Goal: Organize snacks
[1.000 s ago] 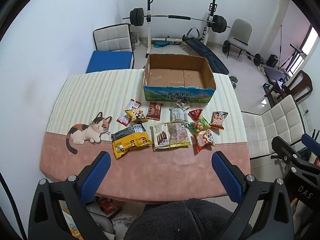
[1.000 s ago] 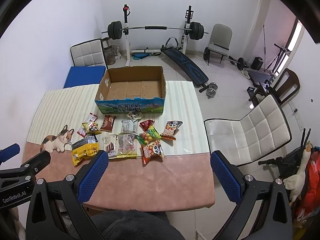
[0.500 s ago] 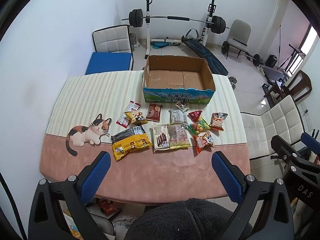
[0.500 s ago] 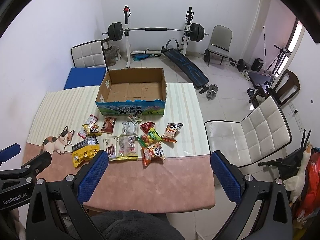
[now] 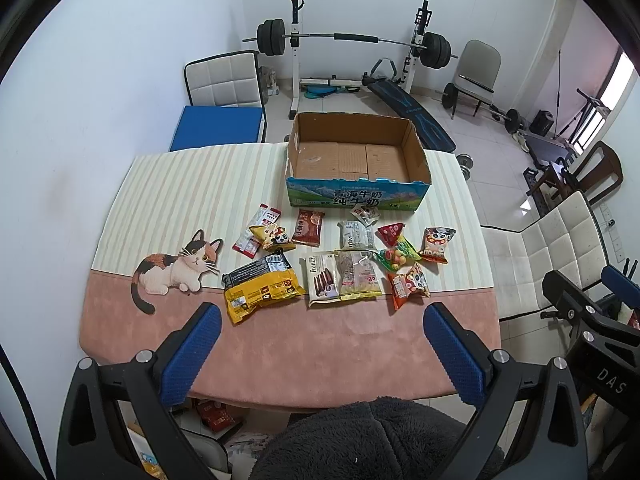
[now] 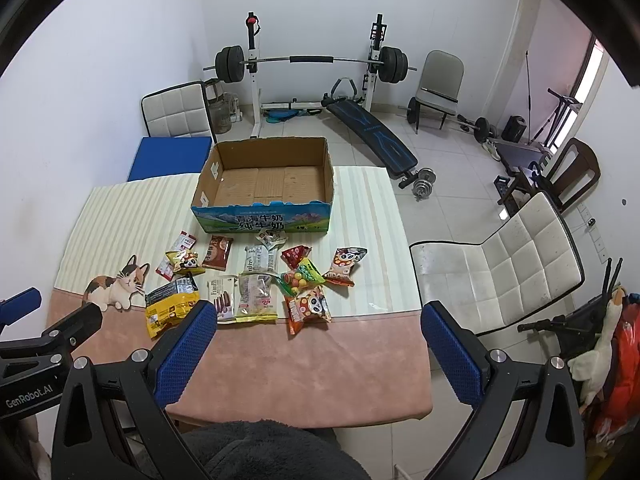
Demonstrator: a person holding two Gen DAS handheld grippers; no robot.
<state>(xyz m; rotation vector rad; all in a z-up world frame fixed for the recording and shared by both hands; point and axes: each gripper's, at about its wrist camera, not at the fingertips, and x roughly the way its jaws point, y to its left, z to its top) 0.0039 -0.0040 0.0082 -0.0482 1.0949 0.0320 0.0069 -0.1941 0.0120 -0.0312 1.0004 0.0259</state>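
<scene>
Left wrist view: hovering released left tongs (image 5: 320, 344) and right tongs (image 6: 318, 344) over tabletop (image 5: 320, 340); snacks (image 5: 344, 256) lying ahead, touching neither, before cardboard box (image 5: 356, 196).

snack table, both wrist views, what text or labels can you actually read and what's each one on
"青海牛奶 纯牛奶": front of the cardboard box.
"Franzzi": cookie pack.
"GenRobot.AI": body of the left tongs, seen from the right wrist.
"DAS": body of the right tongs, seen from the left wrist.
Print on the yellow bag and the other snack packets is too small or blurred to read.
</scene>
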